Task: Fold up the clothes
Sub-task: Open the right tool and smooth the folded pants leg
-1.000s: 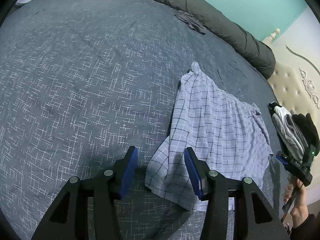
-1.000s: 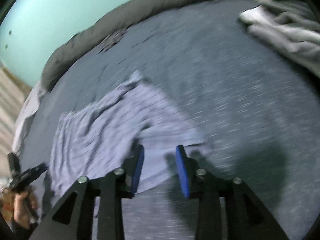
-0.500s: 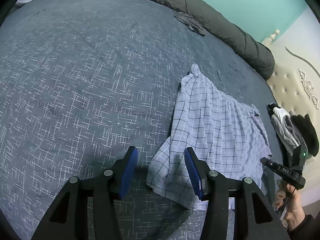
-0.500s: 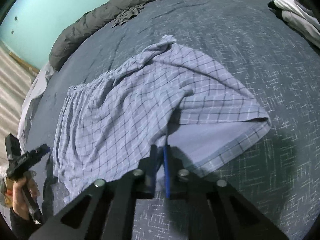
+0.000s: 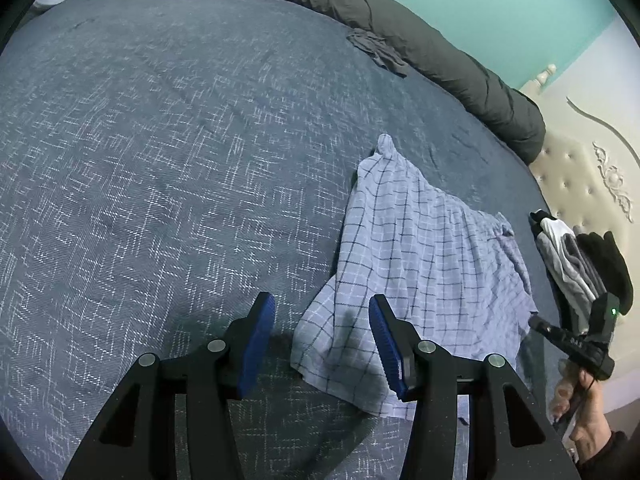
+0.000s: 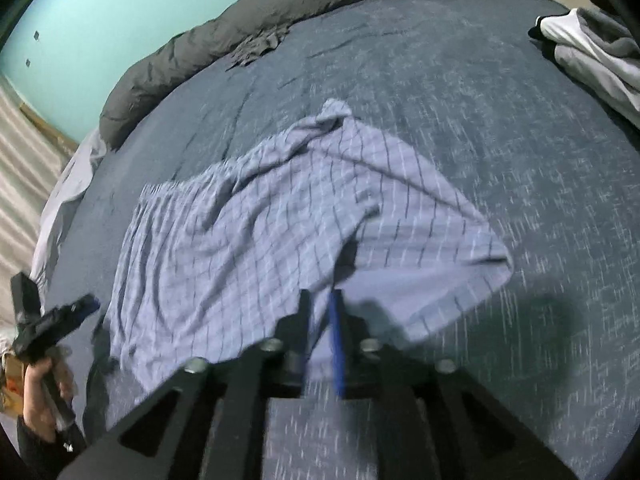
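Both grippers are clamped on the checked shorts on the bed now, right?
Not quite. Only the right gripper is shut on the checked shorts, as the right wrist view shows. The left gripper is open above their edge, per the left wrist view.

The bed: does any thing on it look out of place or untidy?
A small dark grey garment lies crumpled alone at the far edge, against the rolled grey duvet. The checked shorts are rumpled, one leg opening pinched in the right hand-held gripper.
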